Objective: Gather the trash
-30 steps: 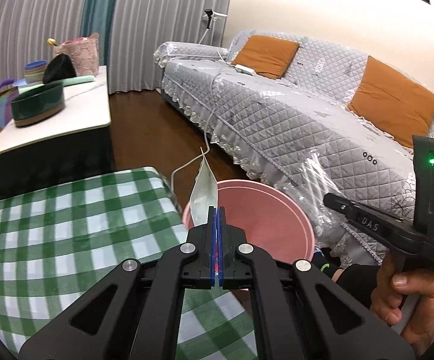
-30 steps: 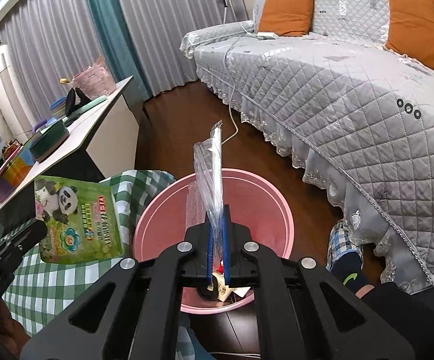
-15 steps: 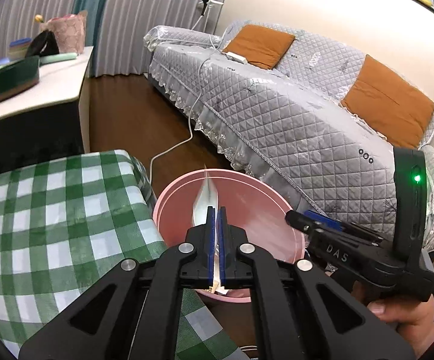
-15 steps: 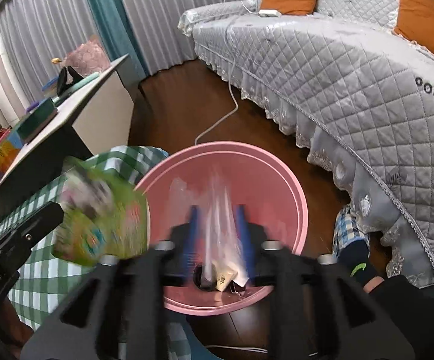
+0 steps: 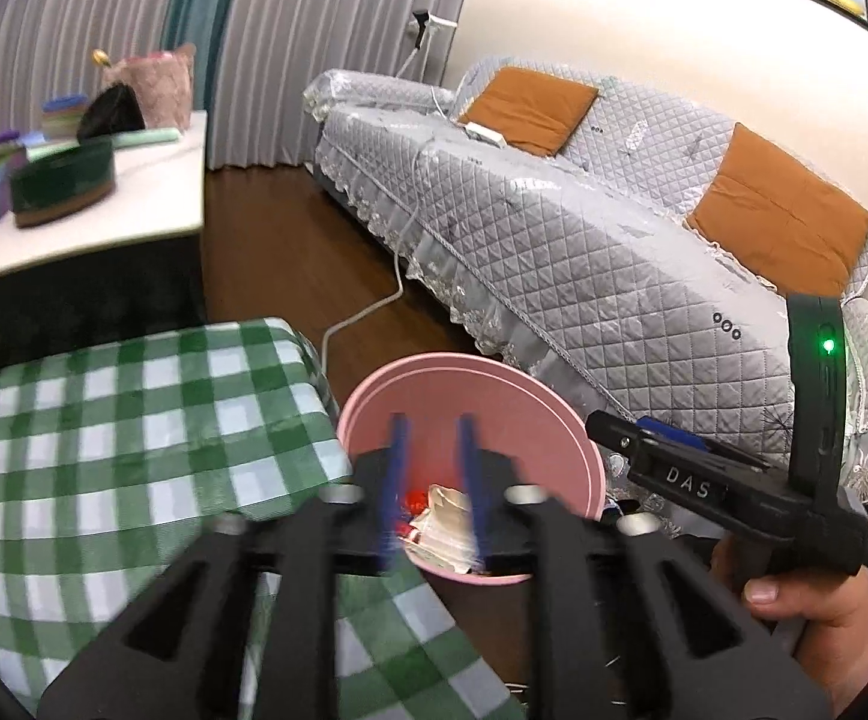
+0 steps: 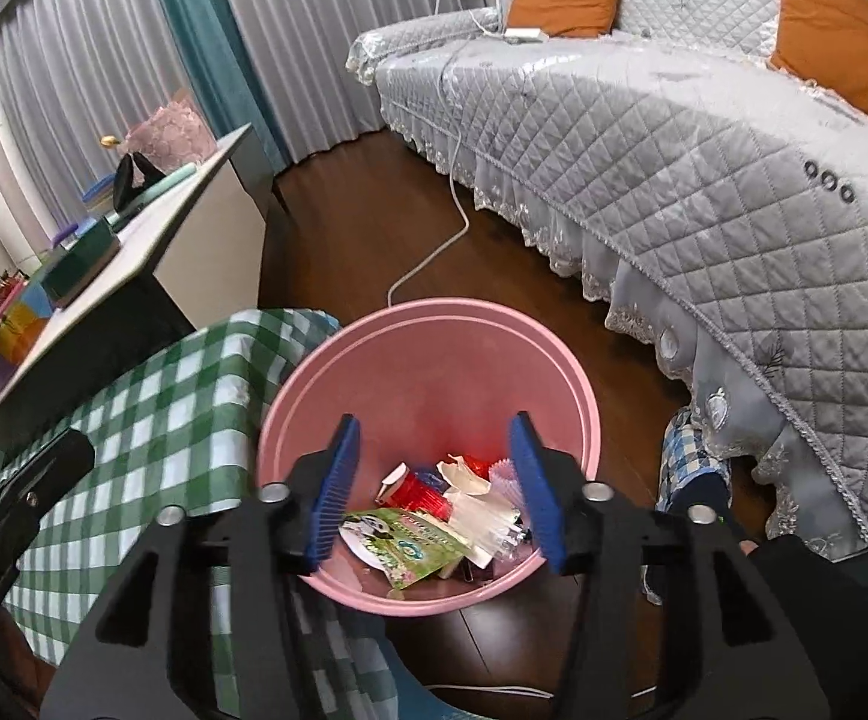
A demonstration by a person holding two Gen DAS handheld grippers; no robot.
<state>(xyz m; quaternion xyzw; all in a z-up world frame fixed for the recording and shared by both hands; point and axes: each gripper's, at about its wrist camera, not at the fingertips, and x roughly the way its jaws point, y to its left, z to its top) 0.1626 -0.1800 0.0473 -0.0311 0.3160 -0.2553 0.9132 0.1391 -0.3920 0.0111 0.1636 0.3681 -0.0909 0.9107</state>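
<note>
A pink bin (image 5: 470,384) stands on the floor beside the checked table. My left gripper (image 5: 432,468) hangs over its near rim with its jaws opening and nothing between the blue pads. My right gripper (image 6: 434,486) is above the same bin (image 6: 434,315), jaws also opening and empty; in the left wrist view it (image 5: 614,429) reaches in from the right, held by a hand (image 5: 794,600). In the bin lie a green panda snack packet (image 6: 404,543), a clear plastic wrapper (image 6: 494,519), red pieces (image 6: 422,489) and white scraps.
A green-and-white checked tablecloth (image 5: 104,420) covers the table left of the bin. A grey quilted sofa (image 5: 554,228) with orange cushions runs along the right. A white cable (image 6: 434,252) trails on the wooden floor. A white side table (image 5: 134,204) with boxes stands at the back left.
Both grippers were shut on trash above the bin, the left on the green packet, the right on the clear wrapper. Both have opened, and the packet and wrapper now lie in the bin.
</note>
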